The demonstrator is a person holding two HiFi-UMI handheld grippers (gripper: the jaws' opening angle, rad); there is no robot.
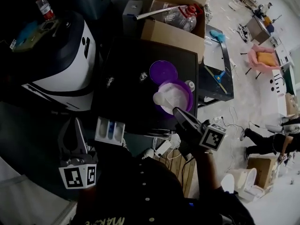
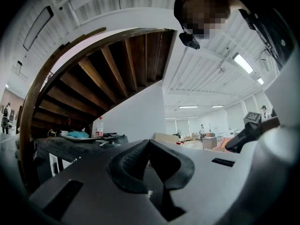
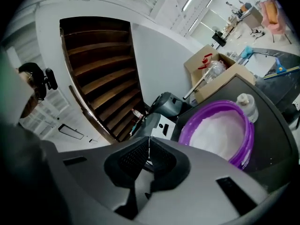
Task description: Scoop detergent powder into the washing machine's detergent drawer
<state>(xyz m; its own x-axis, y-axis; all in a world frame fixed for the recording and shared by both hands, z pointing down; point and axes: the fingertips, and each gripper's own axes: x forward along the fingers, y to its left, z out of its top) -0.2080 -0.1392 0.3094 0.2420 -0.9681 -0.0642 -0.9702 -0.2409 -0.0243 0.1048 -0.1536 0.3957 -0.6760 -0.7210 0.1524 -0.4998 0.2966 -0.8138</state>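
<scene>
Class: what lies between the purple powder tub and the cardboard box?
The purple lid, lying flat on the black table; the head view shows it.

Purple powder tub (image 1: 174,97) on black table (image 1: 126,100), purple lid (image 1: 163,72) beside, detergent drawer (image 1: 110,131) nearby

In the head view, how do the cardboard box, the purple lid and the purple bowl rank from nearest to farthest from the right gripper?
1. Bowl, just ahead of the right gripper.
2. Lid, just beyond the bowl.
3. Box, farthest, toward the top.
</scene>
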